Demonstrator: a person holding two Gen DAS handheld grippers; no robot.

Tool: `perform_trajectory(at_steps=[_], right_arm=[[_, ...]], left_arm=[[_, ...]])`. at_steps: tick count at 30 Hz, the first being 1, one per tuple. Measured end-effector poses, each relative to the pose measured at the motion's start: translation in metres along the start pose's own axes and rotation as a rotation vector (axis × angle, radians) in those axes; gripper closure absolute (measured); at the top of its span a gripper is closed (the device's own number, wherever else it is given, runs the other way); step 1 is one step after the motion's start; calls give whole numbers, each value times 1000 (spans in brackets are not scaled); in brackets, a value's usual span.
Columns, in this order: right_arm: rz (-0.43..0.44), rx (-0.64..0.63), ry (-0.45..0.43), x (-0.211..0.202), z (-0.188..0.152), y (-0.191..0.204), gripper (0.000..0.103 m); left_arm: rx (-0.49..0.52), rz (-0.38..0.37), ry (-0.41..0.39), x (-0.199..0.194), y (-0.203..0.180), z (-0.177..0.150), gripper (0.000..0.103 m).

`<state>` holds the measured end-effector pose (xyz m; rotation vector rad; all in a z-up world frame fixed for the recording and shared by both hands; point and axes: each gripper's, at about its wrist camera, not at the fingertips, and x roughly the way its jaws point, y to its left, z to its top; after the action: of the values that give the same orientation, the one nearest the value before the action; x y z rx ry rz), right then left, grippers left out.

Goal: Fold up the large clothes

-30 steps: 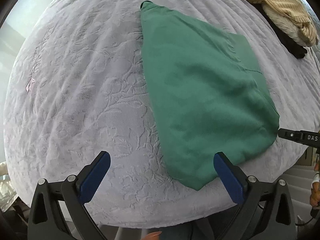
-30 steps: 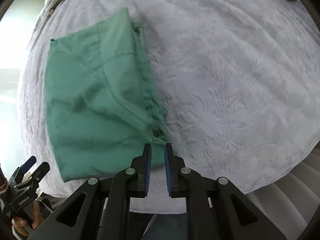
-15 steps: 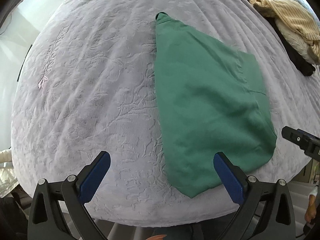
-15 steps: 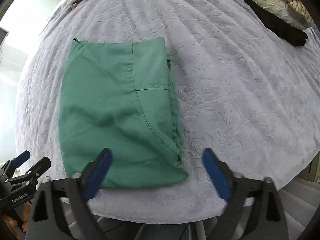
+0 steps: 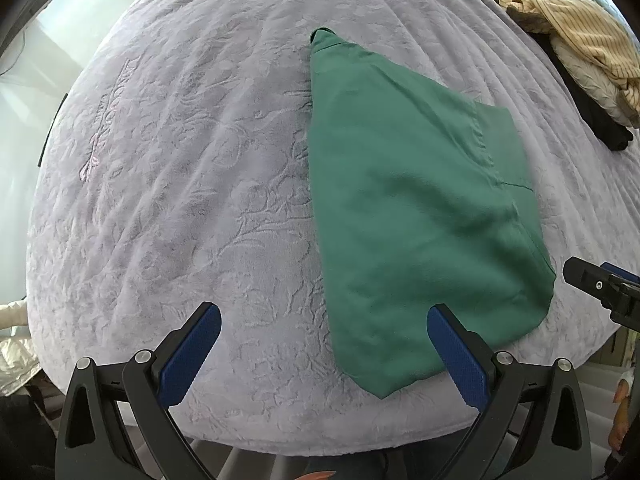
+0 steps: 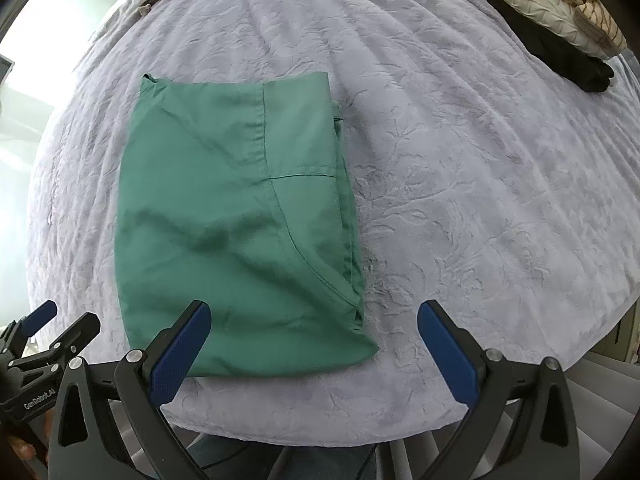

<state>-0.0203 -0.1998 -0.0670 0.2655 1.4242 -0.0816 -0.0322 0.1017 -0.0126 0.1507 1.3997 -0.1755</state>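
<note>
The green garment [image 6: 240,224] lies flat on the pale purple bedspread [image 6: 480,200], near the edge of the bed closest to the person. It is folded into a neat block with straight sides. A seam and a pocket line show on its top. It looks like most of the folding is done. It may need one more fold to make it smaller, or it may be ready to be put aside.

The right gripper [image 6: 314,340] hangs over the near edge of the garment. Its jaws have just been opening, and now they stand wide apart with nothing in them. The left gripper [image 5: 324,344] hangs near the same edge, also wide open and holding nothing.

Far from the garment, at the back corner of the bed, sits a pile of other clothes [image 5: 580,52], yellow striped, cream and black. These look like they are not folded yet.
</note>
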Motion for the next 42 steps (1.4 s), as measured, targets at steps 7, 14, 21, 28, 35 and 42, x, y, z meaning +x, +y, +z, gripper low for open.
perform_trajectory(at_steps=[7, 14, 21, 28, 35, 42], right_arm=[[-2, 1, 4, 1, -1, 3, 0], [-2, 0, 3, 0, 0, 3, 0], [-3, 0, 4, 0, 0, 5, 0], [-7, -3, 0, 0, 0, 9, 0], [-6, -5, 1, 0, 1, 9, 0], [-5, -5, 2, 0, 1, 10, 0]], left_arm=[[-5, 5, -6, -1, 0, 1, 0], [-9, 5, -10, -2, 0, 2, 0], [-28, 12, -13, -3, 1, 2, 0], [-25, 13, -14, -3, 2, 4, 0], [-26, 16, -14, -3, 0, 3, 0], [-27, 16, -15, -3, 0, 3, 0]])
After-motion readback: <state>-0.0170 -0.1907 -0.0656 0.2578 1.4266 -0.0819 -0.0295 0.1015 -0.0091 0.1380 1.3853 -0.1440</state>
